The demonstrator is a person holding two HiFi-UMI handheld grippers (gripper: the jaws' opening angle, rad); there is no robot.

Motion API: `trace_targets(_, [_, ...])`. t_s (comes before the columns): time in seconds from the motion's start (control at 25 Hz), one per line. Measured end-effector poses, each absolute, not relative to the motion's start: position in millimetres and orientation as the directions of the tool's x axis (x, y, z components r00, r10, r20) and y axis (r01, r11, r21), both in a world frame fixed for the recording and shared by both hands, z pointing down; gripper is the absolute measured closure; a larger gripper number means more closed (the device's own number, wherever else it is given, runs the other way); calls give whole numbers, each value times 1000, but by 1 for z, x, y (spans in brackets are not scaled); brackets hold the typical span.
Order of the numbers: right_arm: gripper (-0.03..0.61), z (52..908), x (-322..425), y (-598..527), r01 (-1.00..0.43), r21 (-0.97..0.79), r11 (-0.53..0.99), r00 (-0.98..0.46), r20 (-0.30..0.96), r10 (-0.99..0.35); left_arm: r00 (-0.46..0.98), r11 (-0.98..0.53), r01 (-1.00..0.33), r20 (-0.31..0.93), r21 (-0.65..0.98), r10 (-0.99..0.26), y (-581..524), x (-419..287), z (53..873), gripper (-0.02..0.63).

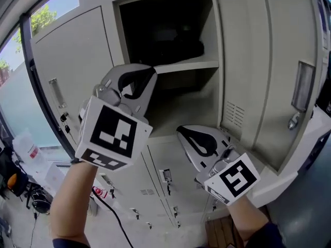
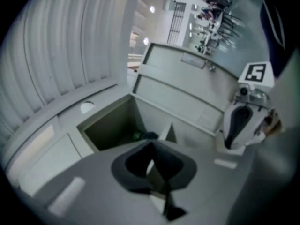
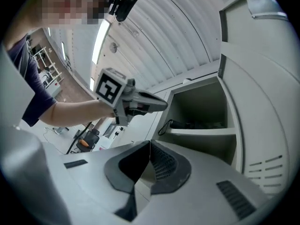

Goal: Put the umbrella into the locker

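Note:
The locker [image 1: 209,99] stands open in front of me, its door [image 1: 269,76] swung out to the right. A dark folded umbrella [image 1: 173,48] lies on the upper shelf [image 1: 189,66]. It also shows in the right gripper view as a dark bundle with a strap loop [image 3: 194,124]. My left gripper [image 1: 147,77] is shut and empty, just outside the opening at shelf height. My right gripper [image 1: 182,132] is lower and to the right, in front of the lower space, jaws together with nothing between them. Neither touches the umbrella.
Closed locker doors with latches [image 1: 165,175] lie below and to the left [image 1: 72,71]. A window [image 1: 36,19] is at far left. Bags, a bottle and a cable [image 1: 23,185] sit on the floor at lower left. The open door's edge is close to my right gripper.

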State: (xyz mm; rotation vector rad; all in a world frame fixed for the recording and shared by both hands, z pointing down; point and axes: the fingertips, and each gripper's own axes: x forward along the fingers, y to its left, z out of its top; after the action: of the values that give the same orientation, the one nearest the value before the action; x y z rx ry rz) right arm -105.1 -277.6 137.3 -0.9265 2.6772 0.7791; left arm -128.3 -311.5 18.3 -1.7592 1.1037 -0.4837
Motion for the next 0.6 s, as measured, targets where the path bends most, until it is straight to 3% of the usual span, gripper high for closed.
trace_targets(0.32, [572,159,-108,-264,-661,399,635,-750,-320,-579,623,-229,-525,-187,-820,-759,-261,-155,100,611])
trace_targets(0.6, [572,176,-114,-247,-667,388,636,-745,-333,-578,634,-401,-700,-257,-591,-729,-228,-194,148,611])
